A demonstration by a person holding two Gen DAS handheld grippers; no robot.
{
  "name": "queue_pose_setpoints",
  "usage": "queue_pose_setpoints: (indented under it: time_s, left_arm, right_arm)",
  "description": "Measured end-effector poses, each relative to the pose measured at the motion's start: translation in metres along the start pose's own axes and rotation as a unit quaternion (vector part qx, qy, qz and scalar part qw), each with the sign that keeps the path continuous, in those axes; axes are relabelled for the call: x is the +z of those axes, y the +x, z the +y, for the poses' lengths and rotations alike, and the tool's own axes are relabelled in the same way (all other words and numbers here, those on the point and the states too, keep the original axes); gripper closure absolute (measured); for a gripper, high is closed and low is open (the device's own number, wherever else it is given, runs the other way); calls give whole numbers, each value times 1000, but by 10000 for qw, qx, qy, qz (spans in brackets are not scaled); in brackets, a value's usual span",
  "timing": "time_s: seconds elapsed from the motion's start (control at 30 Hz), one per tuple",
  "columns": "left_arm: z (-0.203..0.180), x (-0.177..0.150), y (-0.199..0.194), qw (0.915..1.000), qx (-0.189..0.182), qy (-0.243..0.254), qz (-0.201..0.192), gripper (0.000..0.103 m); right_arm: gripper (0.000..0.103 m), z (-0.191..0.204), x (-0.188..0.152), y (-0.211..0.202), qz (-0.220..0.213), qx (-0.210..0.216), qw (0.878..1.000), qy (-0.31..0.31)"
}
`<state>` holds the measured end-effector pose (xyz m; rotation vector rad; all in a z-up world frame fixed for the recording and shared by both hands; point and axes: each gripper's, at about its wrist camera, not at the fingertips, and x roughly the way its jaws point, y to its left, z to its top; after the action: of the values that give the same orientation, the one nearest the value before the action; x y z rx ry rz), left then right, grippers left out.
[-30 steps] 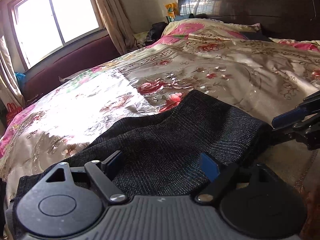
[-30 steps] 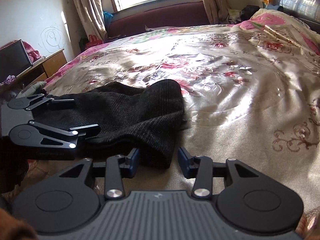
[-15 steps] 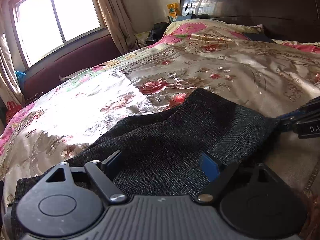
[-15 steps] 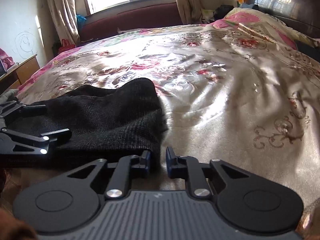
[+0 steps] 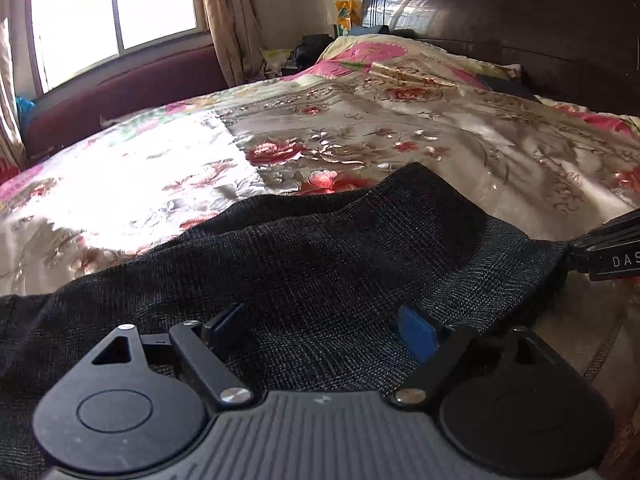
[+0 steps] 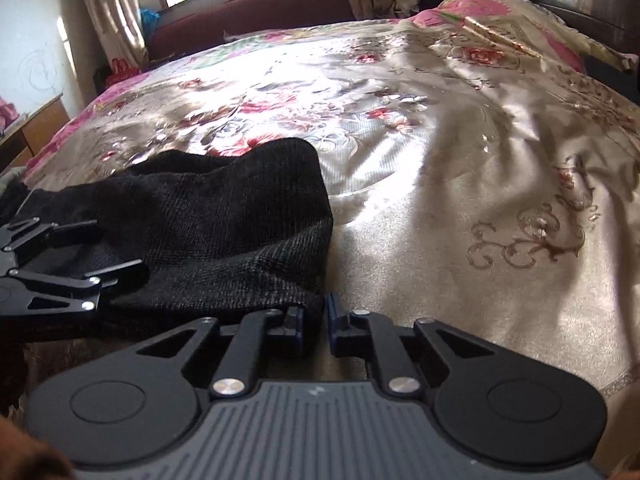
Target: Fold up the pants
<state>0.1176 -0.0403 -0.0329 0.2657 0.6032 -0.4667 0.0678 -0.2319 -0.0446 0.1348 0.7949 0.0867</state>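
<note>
Dark grey knit pants lie spread on a floral bedspread. My left gripper hovers low over them, open, its blue pads wide apart with the cloth below and nothing pinched. In the right wrist view it shows at the left as the left gripper, fingers parted above the pants. My right gripper is shut on the near right corner of the pants, with dark cloth squeezed between its pads. The left wrist view catches the right gripper at the pants' right edge.
The bedspread stretches far to the right and ahead. A dark headboard and pink pillow lie at the far end. A maroon bench runs under the window, and a wooden cabinet stands left of the bed.
My right gripper's jaws went from apart to pinched on the pants' corner and shifted slightly toward it. The left gripper stayed over the pants, still open.
</note>
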Motion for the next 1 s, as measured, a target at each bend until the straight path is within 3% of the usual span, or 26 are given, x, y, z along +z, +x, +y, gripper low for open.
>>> queue_pose_setpoints:
  time_s: [0.03, 0.07, 0.17, 0.27, 0.33, 0.4, 0.43, 0.57, 0.7, 0.83, 0.9, 0.93, 1.0]
  left_arm:
    - [1, 2, -2, 10000, 18, -33, 5, 8]
    - [5, 3, -7, 10000, 53, -70, -6, 8]
    - [29, 2, -34, 9981, 529, -88, -309, 8]
    - [67, -7, -55, 9923, 1084, -452, -404, 8]
    - [90, -18, -63, 9823, 1712, -646, -404, 8]
    - [110, -33, -67, 9664, 2406, -850, -326, 8]
    - [117, -37, -70, 9621, 2528, -975, -312, 8]
    - [139, -60, -74, 9553, 2476, -1605, -196, 8]
    - [143, -68, -75, 9569, 2295, -1758, -291, 8]
    - [145, -73, -68, 9627, 2107, -1669, -317, 8]
    - [144, -76, -66, 9657, 2085, -1512, -332, 8]
    - [145, -77, -66, 9673, 2041, -1473, -326, 8]
    - [147, -82, -69, 9699, 1899, -1487, -327, 8]
  right_arm:
    - [79, 0, 4, -6, 42, -21, 9999, -123]
    - [77, -1, 9, -15, 65, -10, 9997, -242]
    - [76, 7, 17, -50, -84, -189, 9971, -726]
    - [74, 36, 24, -69, -397, -350, 9891, -1374]
    - [74, 61, 33, -66, -431, -50, 9878, -1497]
    - [74, 89, 47, -53, -430, 590, 9874, -1404]
    - [70, 110, 55, -42, -424, 886, 9849, -1428]
    - [62, 206, 95, 15, -33, 1989, 9671, -1586]
    - [59, 298, 123, 69, 601, 2261, 9547, -1838]
    - [56, 342, 124, 117, 1296, 2085, 9573, -1529]
    - [52, 352, 115, 128, 1374, 1790, 9627, -1491]
    - [44, 356, 112, 130, 1390, 1753, 9629, -1509]
    - [44, 362, 106, 128, 1291, 1653, 9629, -1700]
